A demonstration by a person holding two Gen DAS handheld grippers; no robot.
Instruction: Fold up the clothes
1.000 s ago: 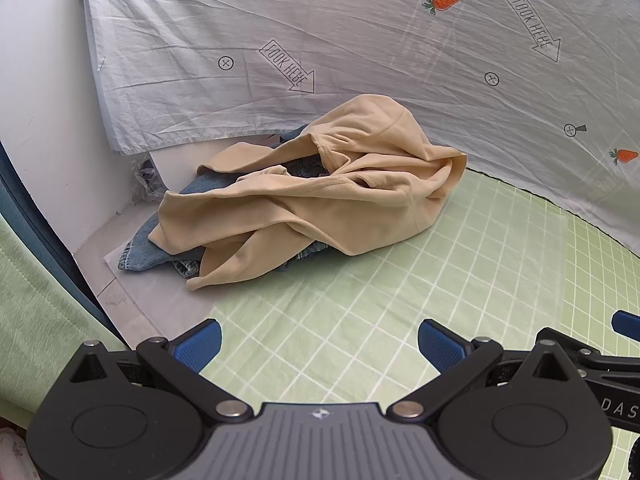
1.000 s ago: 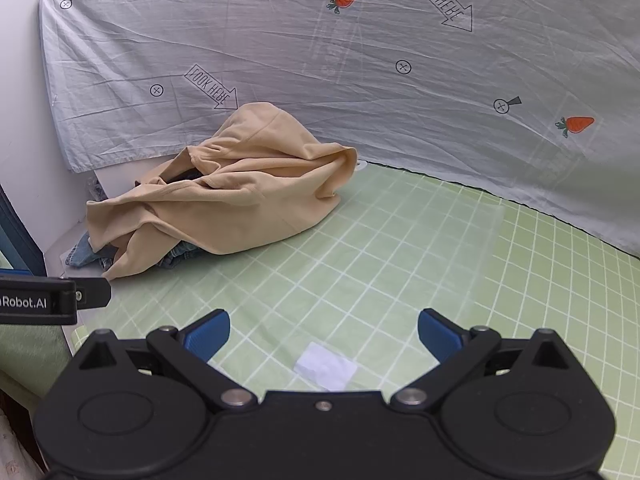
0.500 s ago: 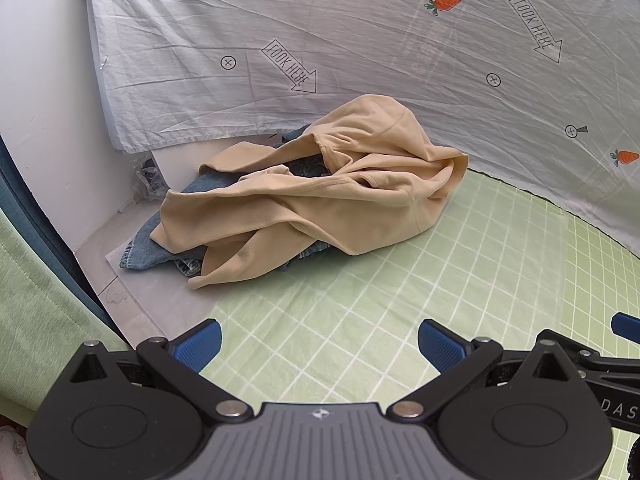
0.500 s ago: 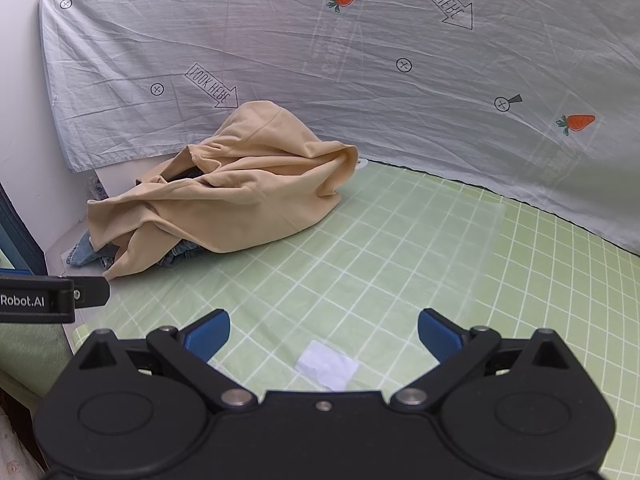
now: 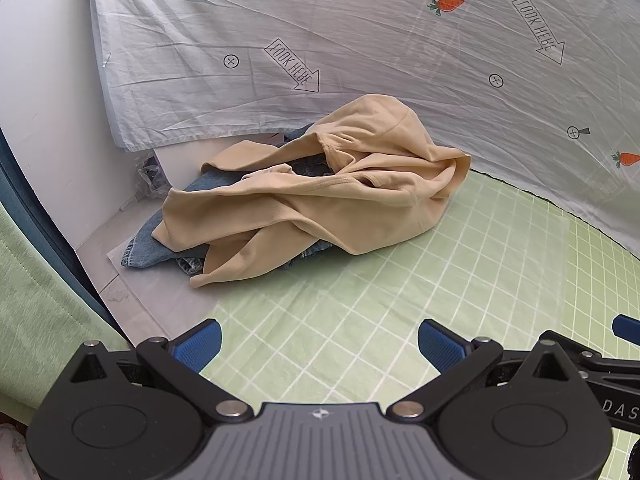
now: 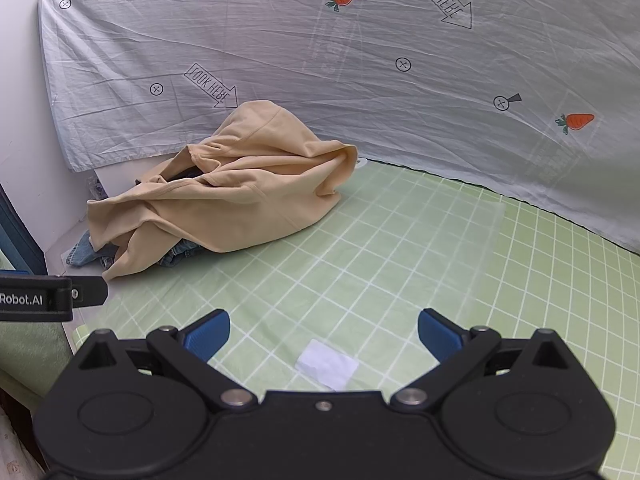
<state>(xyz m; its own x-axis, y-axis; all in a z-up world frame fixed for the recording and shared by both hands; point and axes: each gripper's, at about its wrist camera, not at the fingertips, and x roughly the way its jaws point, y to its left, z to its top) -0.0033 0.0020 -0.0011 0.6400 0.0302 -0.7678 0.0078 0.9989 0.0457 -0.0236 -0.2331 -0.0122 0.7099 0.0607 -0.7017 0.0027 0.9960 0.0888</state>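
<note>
**Almost nothing is moving: both claws are hanging open, short of the pile**

You are holding the left claw [image 5: 318, 342] spread wide and gripping nothing, its blue pads over bare checked mat [image 5: 460, 264] on the near side of the clothes pile. The right claw [image 6: 324, 330] is likewise released and empty, sitting nearer to you than the pile and off to its right, with a small white slip [image 6: 328, 364] lying on the mat between its fingers.

Compared with a second ago, the scene is barely changing. The pile is drifting only a touch in the left view, which suggests you are easing or turning that hand slightly rather than reaching in. The cloth itself is not shifting at all.

The tan top [image 5: 320, 196] is lying crumpled over a pair of jeans [image 5: 148, 240], whose denim is peeking out at the pile's left and near edges. The pile is sitting partly on the mat and partly on the pale paper [image 5: 168, 300] at its left, pressed up against the hanging sheet [image 5: 360, 40] behind it.

For the task, this means no folding is under way yet; you are probably still choosing a first hold. A sleeve or hem seems to be trailing out at the pile's near-left corner, though the folds make it hard to say which.
</note>
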